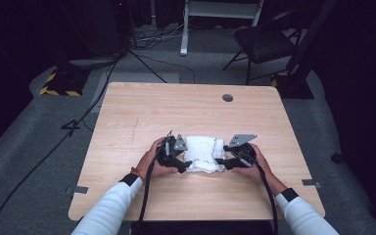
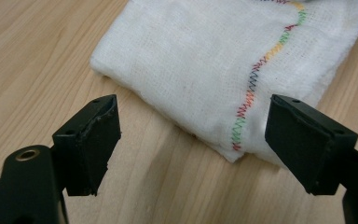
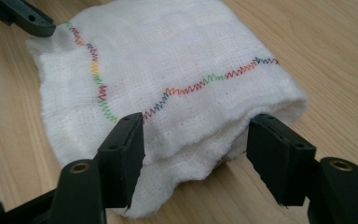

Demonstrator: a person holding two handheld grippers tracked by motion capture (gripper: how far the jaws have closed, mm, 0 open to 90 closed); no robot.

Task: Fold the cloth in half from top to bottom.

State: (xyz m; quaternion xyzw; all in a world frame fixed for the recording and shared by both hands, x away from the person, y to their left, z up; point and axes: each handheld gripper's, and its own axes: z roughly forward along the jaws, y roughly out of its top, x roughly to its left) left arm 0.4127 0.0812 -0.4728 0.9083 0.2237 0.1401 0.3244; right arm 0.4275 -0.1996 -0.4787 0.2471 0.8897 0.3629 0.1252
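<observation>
A folded white cloth [image 1: 203, 152] with a multicoloured zigzag stitch line lies flat on the wooden table [image 1: 186, 110], near its middle. My left gripper [image 1: 181, 165] is at the cloth's left edge. In the left gripper view that gripper [image 2: 193, 112] is open, and a corner of the cloth [image 2: 223, 60] lies just ahead between its jaws. My right gripper [image 1: 221, 160] is at the cloth's right edge. It stands open [image 3: 198, 126], its jaws straddling the layered edge of the cloth [image 3: 177, 65] without pinching it.
A round cable hole [image 1: 227, 97] sits near the table's far edge. Beyond the table are a folding chair [image 1: 264, 41], floor cables [image 1: 103, 88] and a hazard-striped base [image 1: 58, 85]. The left gripper's jaw tip [image 3: 23, 18] shows past the cloth.
</observation>
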